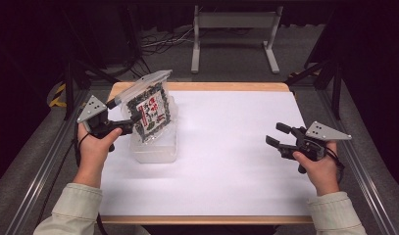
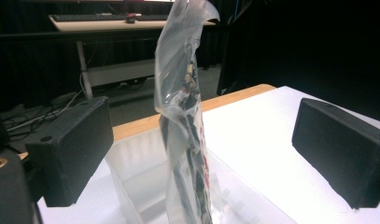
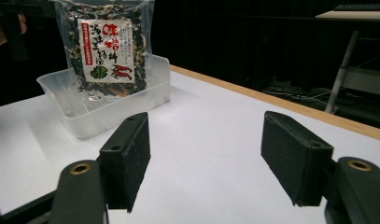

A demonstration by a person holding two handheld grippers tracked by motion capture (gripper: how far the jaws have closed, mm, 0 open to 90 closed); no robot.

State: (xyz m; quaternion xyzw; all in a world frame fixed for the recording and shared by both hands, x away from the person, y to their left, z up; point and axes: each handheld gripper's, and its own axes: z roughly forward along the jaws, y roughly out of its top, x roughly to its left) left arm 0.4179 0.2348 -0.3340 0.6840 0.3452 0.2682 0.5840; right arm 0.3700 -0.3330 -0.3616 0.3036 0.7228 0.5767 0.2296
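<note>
A packet stands upright in a clear tub.
Both grippers, left and right, are open, holding nothing.

A clear plastic packet of dark dried food stands at the upper left of the right gripper view, its foot in a clear plastic tub; on its front is a white label with a red strip down its left edge; the label carries large red East Asian characters in vertical columns, too small and soft to read with certainty; below them sit a green leaf-like mark and a red shrimp-like drawing; in the high view the same label shows red and black marks, illegible.
</note>
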